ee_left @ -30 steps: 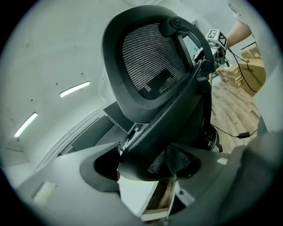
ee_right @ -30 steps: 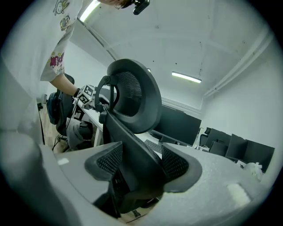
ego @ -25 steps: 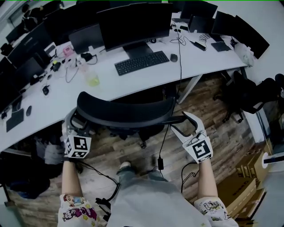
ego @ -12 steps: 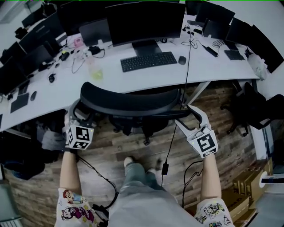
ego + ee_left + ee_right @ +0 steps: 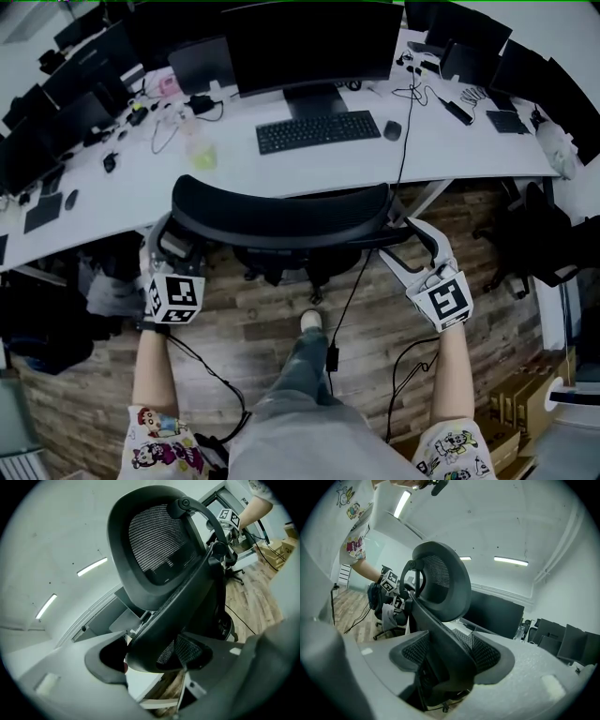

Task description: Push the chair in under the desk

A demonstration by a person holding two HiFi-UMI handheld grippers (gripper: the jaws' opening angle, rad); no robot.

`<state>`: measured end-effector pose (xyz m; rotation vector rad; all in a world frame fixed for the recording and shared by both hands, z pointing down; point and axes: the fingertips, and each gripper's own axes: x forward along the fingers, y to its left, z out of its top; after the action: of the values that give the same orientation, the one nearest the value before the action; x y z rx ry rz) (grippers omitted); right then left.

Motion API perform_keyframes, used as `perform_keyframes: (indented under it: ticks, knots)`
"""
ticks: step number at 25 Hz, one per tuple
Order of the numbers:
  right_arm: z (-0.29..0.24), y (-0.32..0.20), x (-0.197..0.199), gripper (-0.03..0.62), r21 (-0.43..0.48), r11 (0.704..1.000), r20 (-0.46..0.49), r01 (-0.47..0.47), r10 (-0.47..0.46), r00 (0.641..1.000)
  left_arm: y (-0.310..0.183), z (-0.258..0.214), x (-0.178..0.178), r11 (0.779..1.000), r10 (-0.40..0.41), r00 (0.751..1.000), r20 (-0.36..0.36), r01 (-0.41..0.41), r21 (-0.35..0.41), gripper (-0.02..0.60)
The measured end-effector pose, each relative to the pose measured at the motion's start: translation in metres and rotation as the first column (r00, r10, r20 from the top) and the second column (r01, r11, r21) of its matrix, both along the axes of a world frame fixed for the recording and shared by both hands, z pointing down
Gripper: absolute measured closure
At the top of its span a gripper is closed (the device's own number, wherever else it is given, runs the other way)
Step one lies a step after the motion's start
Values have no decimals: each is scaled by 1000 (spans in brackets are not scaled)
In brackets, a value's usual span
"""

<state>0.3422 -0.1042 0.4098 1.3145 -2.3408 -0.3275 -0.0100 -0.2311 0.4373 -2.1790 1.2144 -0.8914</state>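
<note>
The chair (image 5: 281, 217) is standing right against the near edge of the desk (image 5: 469, 161), in front of the keyboard (image 5: 319, 131) (its backrest is hiding the seat). The left gripper (image 5: 174, 246) and the right gripper (image 5: 412, 246) are each clamping one end of the backrest, on the side facing away from the desk.

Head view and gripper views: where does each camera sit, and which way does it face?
Head view: on the head, facing steeply down at chair back and desk; forearms, left gripper, right gripper, a leg.
Left gripper view: on that gripper, facing up the chair back; own jaws, other arm.
Right gripper view: likewise, opposite end; own jaws, a sleeve.
Both gripper views share the chair back.
</note>
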Motion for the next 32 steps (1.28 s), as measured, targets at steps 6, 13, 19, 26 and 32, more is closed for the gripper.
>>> perform_keyframes:
  ticks: [6,13,19,26,32]
  knots:
    - [4,-24,21,307,-12,1000,-2,23,-23,1000,-4,3,15,999,-35,999,-6,35,5,264]
    - [5,-54,45,307,-17,999,18,52,-52,998,-15,3,32,996,-86,996,-8,86,7,264]
    - [3,-81,58,306,-22,996,3,86,-86,996,-26,0,41,991,-131,991,-12,132,15,264]
    - [2,-108,71,304,-32,995,17,93,-93,996,-39,-2,52,987,-156,988,-14,156,26,264]
    - [3,-124,80,304,-37,993,27,110,-109,994,-46,-1,59,983,-185,983,-4,185,16,264]
